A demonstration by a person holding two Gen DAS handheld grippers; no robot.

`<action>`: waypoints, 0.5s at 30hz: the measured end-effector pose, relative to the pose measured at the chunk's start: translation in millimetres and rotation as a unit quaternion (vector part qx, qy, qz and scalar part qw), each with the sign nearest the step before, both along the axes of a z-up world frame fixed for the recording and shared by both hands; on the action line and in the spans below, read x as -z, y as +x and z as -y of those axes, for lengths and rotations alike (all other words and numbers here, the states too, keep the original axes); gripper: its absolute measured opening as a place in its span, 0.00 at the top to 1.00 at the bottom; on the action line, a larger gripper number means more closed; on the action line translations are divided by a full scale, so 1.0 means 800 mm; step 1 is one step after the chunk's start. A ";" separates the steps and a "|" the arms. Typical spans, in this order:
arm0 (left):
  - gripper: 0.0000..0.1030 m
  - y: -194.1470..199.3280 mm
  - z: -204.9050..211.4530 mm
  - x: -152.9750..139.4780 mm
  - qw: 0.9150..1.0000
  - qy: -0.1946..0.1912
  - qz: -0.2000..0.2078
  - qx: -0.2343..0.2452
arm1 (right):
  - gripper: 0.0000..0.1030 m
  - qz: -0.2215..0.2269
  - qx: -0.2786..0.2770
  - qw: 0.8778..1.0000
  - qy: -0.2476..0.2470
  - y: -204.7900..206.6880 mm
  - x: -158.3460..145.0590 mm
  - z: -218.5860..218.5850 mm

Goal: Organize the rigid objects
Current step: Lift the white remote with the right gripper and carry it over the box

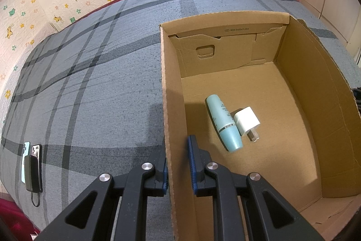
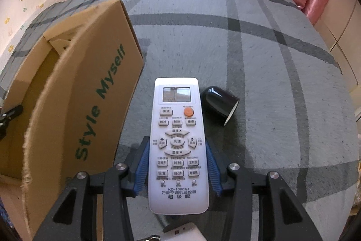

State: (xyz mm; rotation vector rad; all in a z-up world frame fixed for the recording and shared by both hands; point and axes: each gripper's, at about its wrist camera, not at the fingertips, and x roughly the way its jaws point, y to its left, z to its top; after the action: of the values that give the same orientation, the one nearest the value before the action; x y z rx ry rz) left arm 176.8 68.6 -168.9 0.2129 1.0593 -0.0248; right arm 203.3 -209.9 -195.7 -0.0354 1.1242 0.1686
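Between the right gripper (image 2: 178, 164) pads: white remote (image 2: 178, 144), clamped across its lower half, lifted clear of the bed (image 2: 270, 83). Probably light, stiff, smooth-sided; best held mid-body. Just beyond, black cap (image 2: 220, 104). Left gripper (image 1: 178, 165) pinched on cardboard box (image 1: 168, 105) wall; inside, teal bottle (image 1: 224, 123) touching white charger (image 1: 247, 120).

The cardboard box (image 1: 293, 87) stands open on top, its floor bare except for a teal tube (image 1: 224, 123) and white charger (image 1: 247, 120) touching near the middle. Its printed side wall (image 2: 99, 94) rises just beside the white remote (image 2: 177, 144); a black cap (image 2: 220, 104) lies close on the other side. Beyond, the plaid bedspread (image 2: 259, 49) lies open.
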 end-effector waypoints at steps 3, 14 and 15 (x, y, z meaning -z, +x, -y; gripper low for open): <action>0.85 0.000 0.000 0.000 1.000 -0.001 0.000 0.000 | 0.52 0.006 0.001 1.000 -0.002 -0.010 -0.012 0.003; 0.85 -0.001 0.000 0.001 1.000 -0.006 0.001 0.000 | 0.52 0.034 0.014 0.999 -0.005 -0.036 -0.070 0.000; 0.85 -0.001 0.000 0.000 1.000 -0.006 0.001 0.000 | 0.52 0.037 0.013 0.999 -0.006 -0.038 -0.076 -0.002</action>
State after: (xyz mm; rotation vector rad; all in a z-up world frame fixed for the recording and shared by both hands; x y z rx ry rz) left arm 175.9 68.2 -169.3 0.2020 1.0570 -0.0310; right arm 172.9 -208.5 -134.7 -0.0367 1.0514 0.1364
